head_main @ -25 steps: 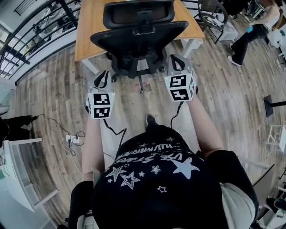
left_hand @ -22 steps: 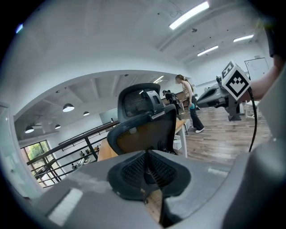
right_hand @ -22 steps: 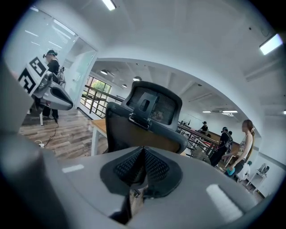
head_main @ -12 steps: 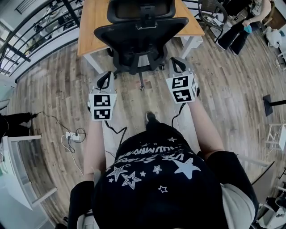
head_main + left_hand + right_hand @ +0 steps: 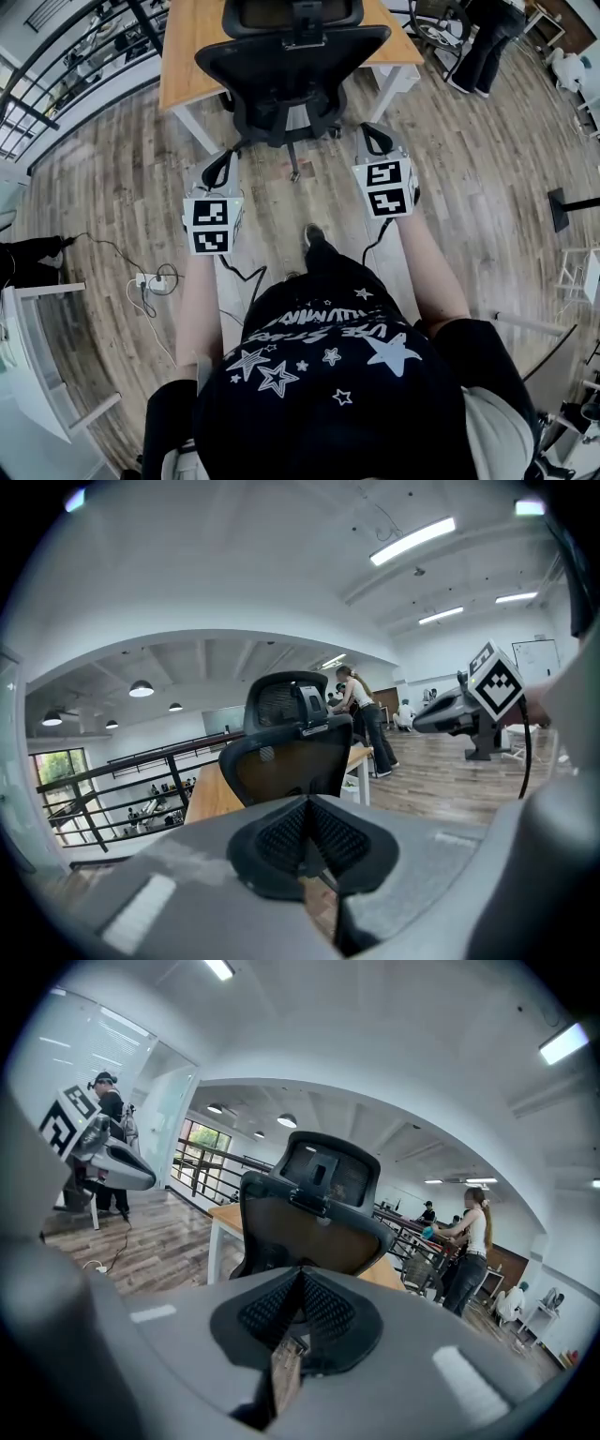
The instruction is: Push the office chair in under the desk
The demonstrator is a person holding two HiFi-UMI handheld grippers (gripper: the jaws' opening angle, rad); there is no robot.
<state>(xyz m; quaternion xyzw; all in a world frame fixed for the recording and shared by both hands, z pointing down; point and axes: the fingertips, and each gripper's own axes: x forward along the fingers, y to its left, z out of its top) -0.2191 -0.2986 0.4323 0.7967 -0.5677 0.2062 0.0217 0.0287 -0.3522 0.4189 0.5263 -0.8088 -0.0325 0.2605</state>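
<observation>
A black office chair with a headrest stands with its back to me, its seat partly under the wooden desk. My left gripper and right gripper are held side by side behind the chair, a short way from the backrest and not touching it. Both are shut with nothing between their pads. The left gripper view has the left gripper in front, the chair and desk ahead. The right gripper view has the right gripper aimed at the chair.
A power strip with cables lies on the wood floor at the left. A black railing runs behind the desk. Another chair and a standing person are at the far right. A stand base sits at the right.
Both grippers have moved a little forward toward the chair, side by side. The person in the background has walked farther away, to the left.
</observation>
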